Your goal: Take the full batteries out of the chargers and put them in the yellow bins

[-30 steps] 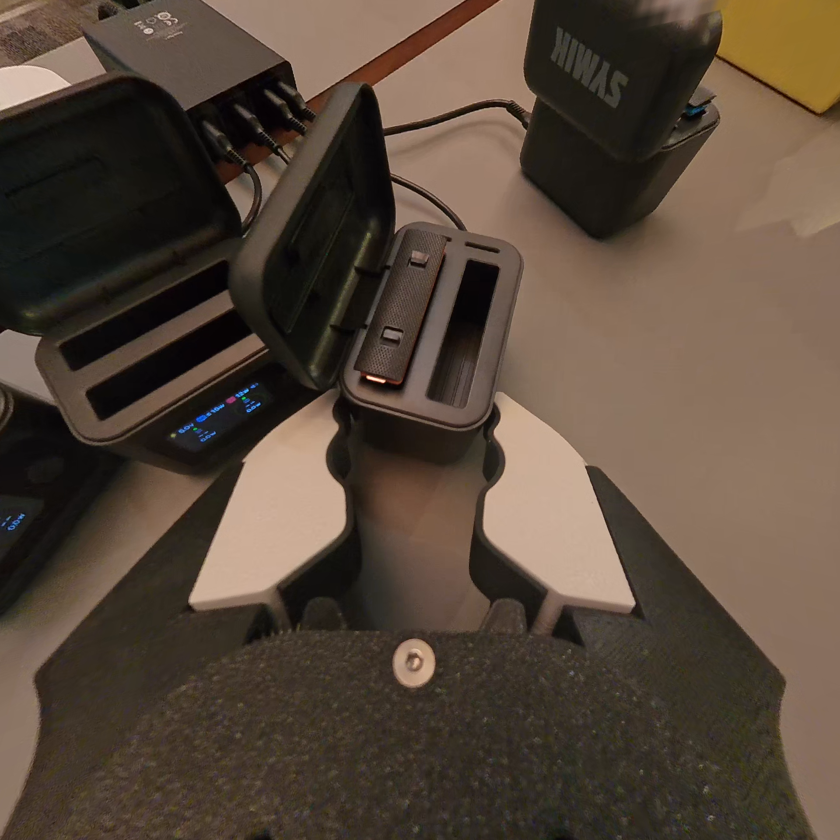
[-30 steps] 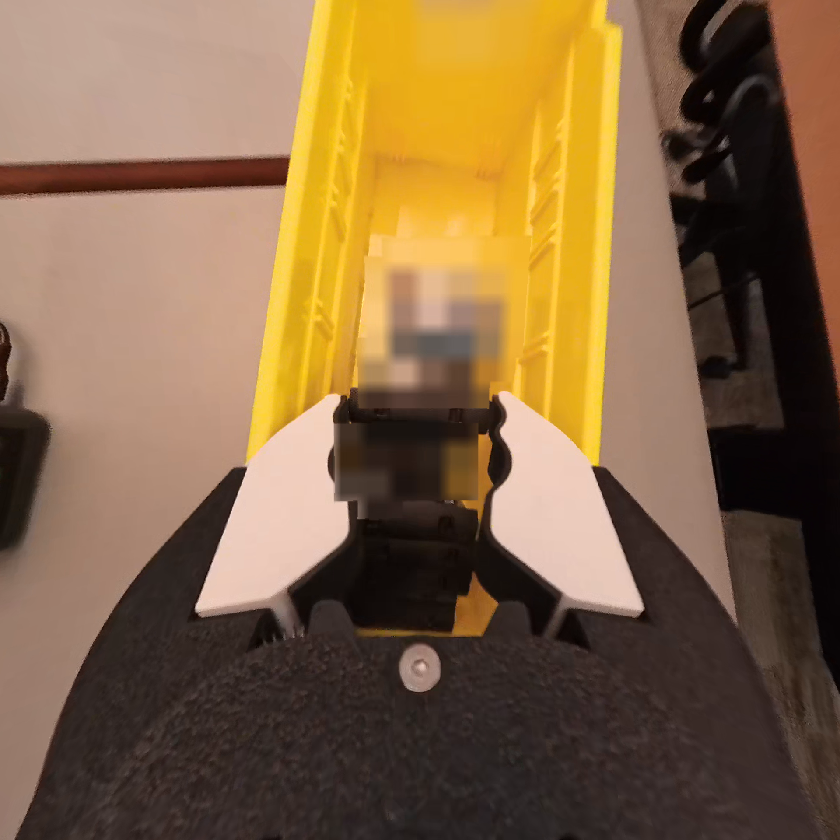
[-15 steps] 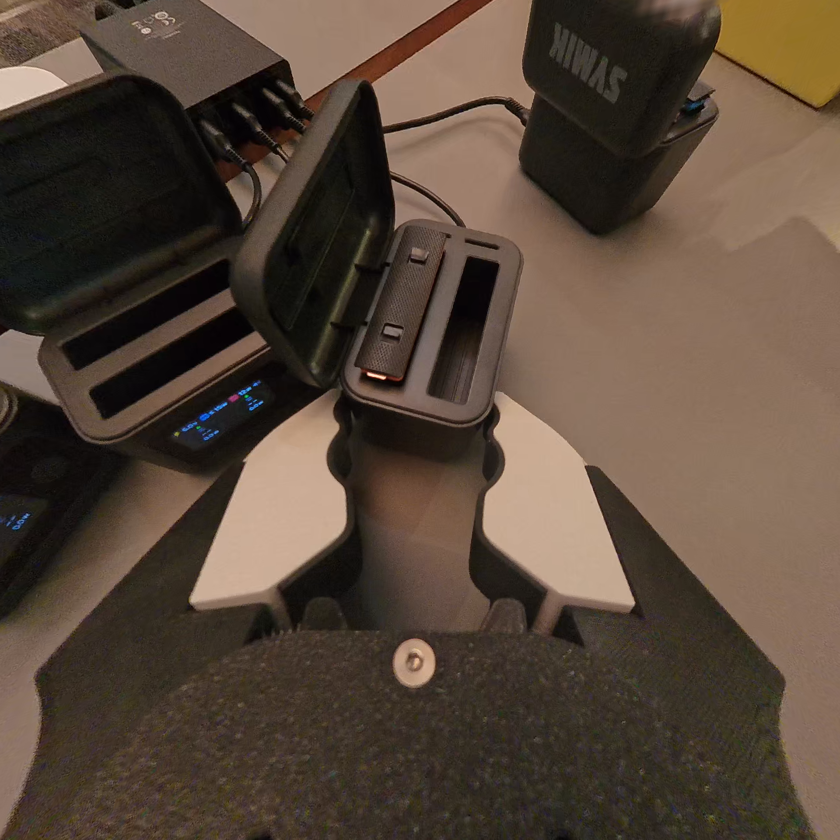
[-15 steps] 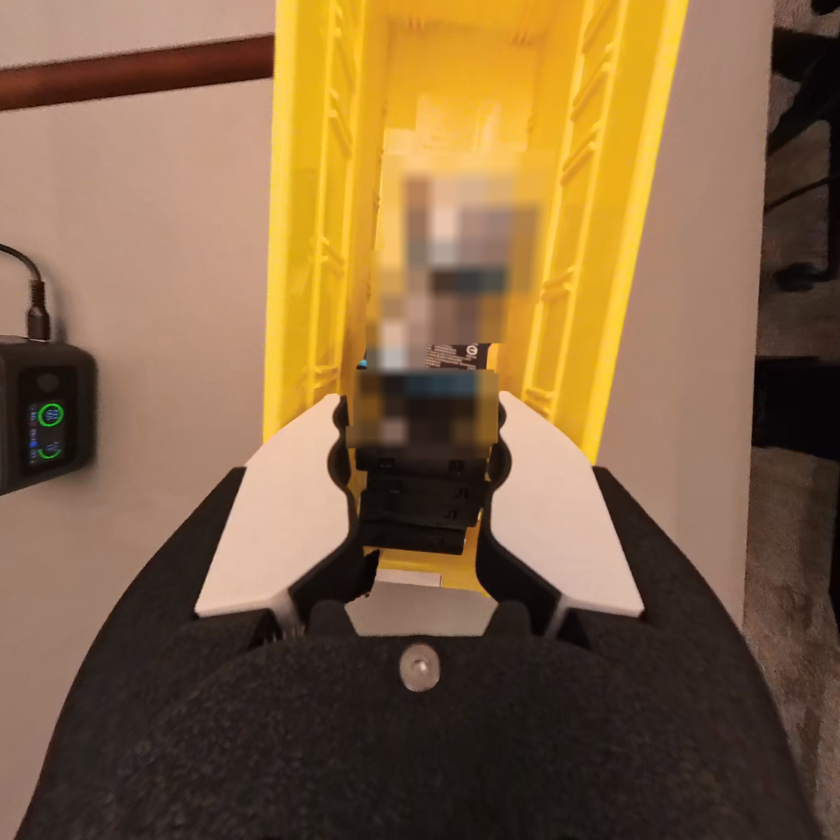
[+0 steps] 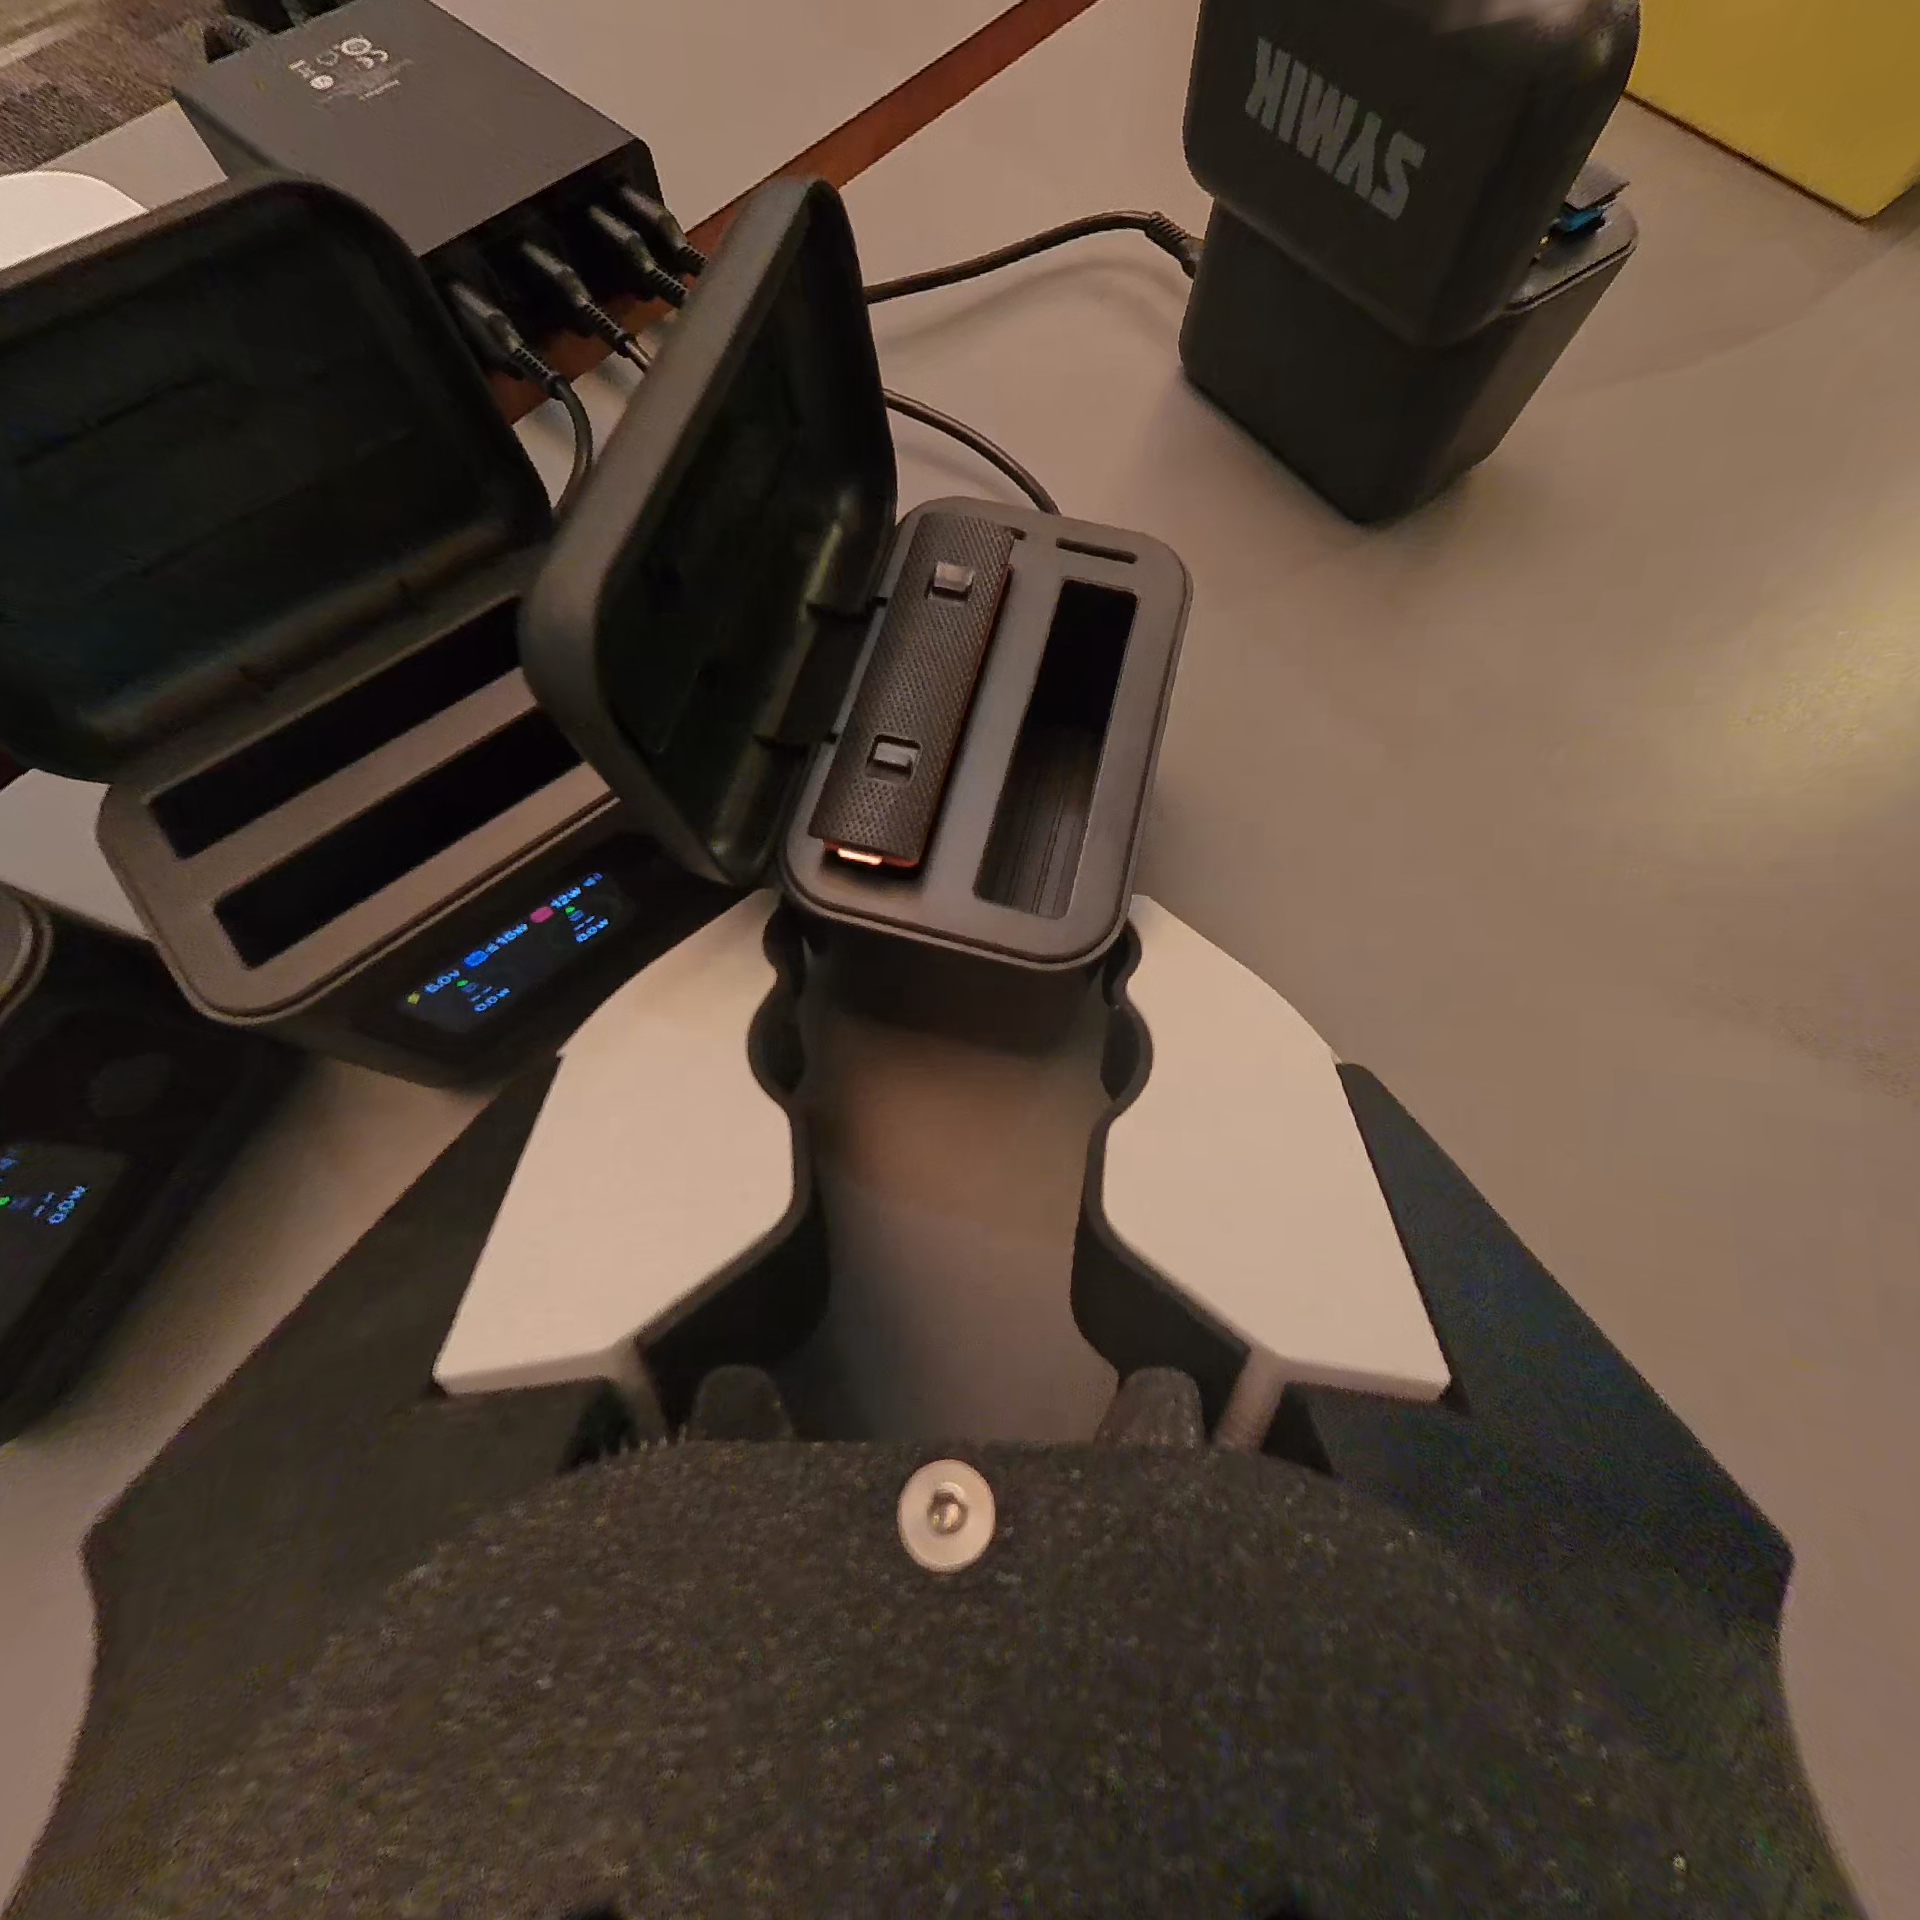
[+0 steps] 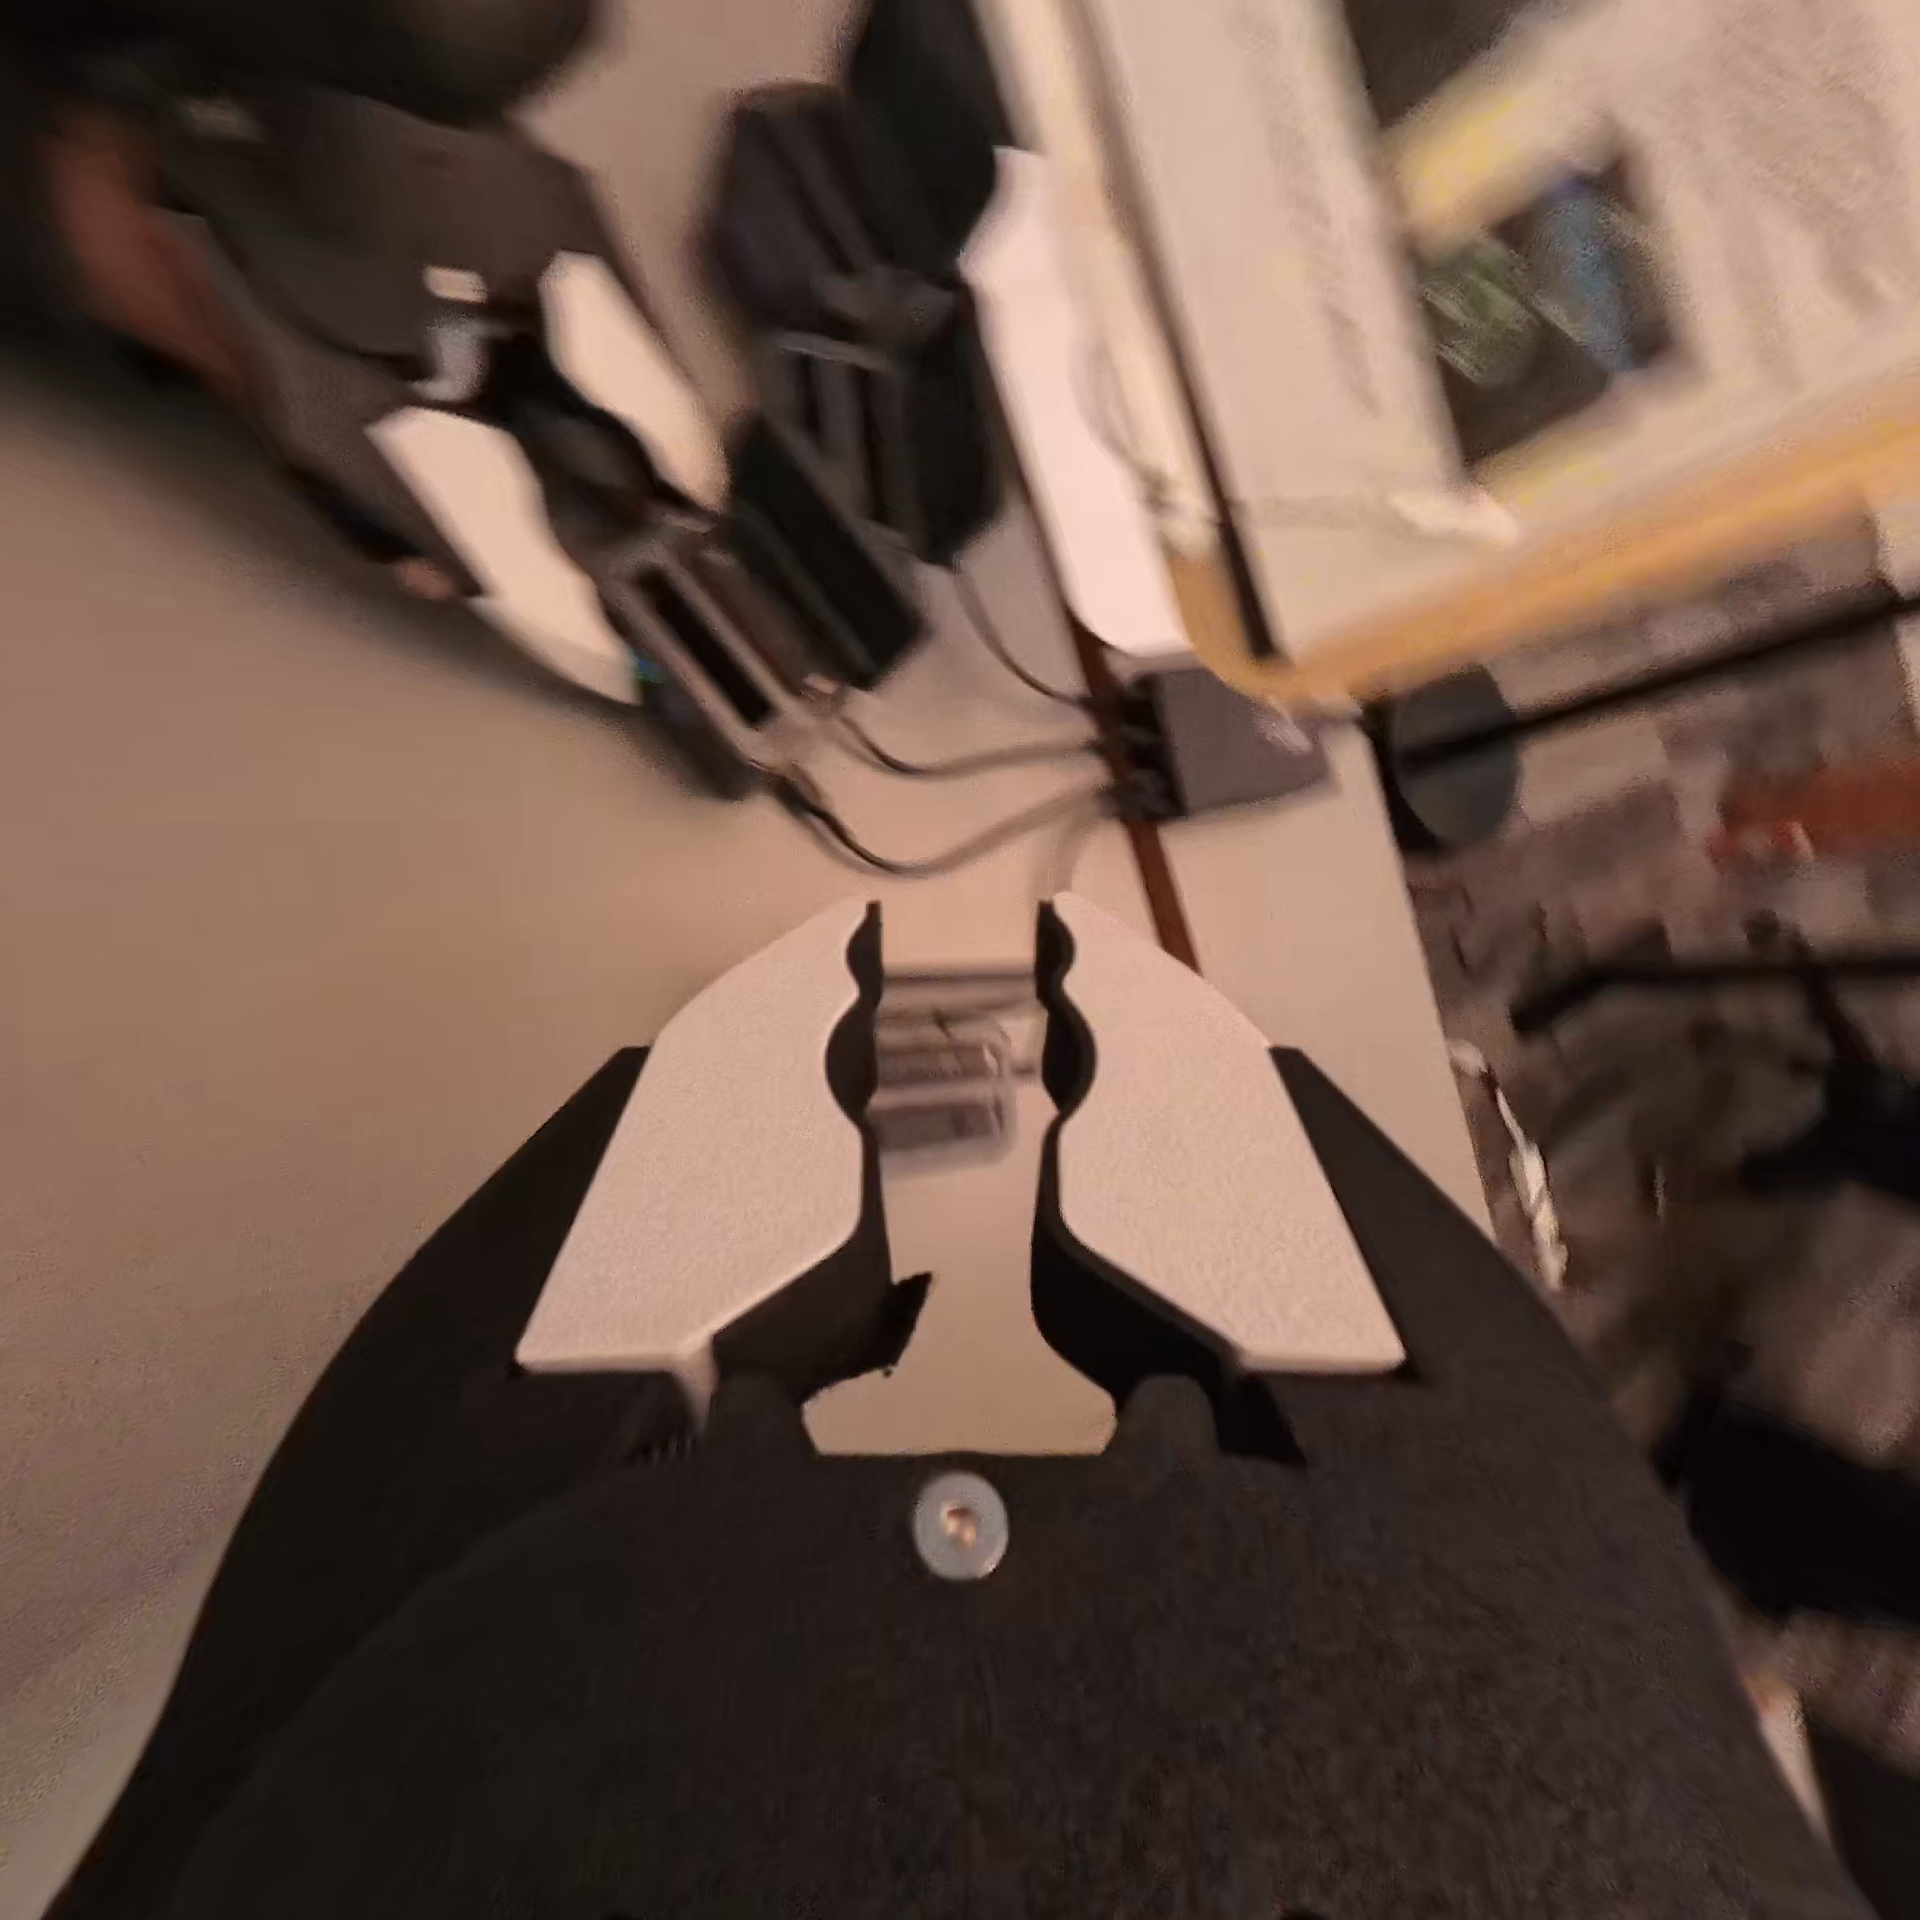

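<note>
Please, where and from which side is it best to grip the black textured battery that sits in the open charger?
Probably grip the black textured battery by its raised top strip, coming straight down from above. Only that top stands above the small black charger case, held by the left gripper. The open hinged lid crowds one long side and the empty slot frees the other, so pinching the two short ends looks easiest.

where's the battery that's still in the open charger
In the left wrist view, the battery sits in the left slot of the open charger that the left gripper clamps, beside the empty right slot.
</note>
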The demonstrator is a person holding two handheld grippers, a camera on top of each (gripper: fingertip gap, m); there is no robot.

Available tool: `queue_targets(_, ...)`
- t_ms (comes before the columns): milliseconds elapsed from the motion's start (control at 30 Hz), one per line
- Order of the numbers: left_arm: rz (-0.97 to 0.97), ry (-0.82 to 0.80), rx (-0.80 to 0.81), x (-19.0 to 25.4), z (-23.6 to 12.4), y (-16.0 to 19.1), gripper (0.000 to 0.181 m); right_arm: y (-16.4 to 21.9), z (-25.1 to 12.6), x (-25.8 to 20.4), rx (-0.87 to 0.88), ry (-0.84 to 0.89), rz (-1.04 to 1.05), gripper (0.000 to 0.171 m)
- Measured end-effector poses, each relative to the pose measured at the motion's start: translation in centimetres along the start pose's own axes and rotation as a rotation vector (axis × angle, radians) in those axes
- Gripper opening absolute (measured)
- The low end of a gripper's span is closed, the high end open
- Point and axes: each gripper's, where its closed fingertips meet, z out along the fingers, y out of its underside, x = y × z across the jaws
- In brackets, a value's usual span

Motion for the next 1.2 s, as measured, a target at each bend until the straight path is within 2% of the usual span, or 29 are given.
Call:
queue_targets(133,0.011,0.008,-0.002,0.0,-0.1,0.1,0.055,-3.7,5.8,-4.7,-0.028,-0.202,-0.261,0.007)
queue_targets(233,0.016,0.011,-0.003,0.0,-0.1,0.1,0.055,-4.0,9.6,-6.1,-0.081,-0.296,-0.364,0.008)
queue_targets(367,0.020,0.020,-0.003,0.0,0.0,0.1,0.055,-3.2,12.3,-6.1,-0.170,-0.362,-0.453,0.018)
queue_targets(800,0.040,0.036,-0.008,0.0,-0.1,0.2,0.055,-1.8,13.8,-5.5,-0.354,-0.535,-0.536,0.019)
queue_targets(1200,0.022,0.052,-0.006,0.0,-0.1,0.2,0.055,-2.0,14.0,-5.2,-0.338,-0.572,-0.576,0.014)
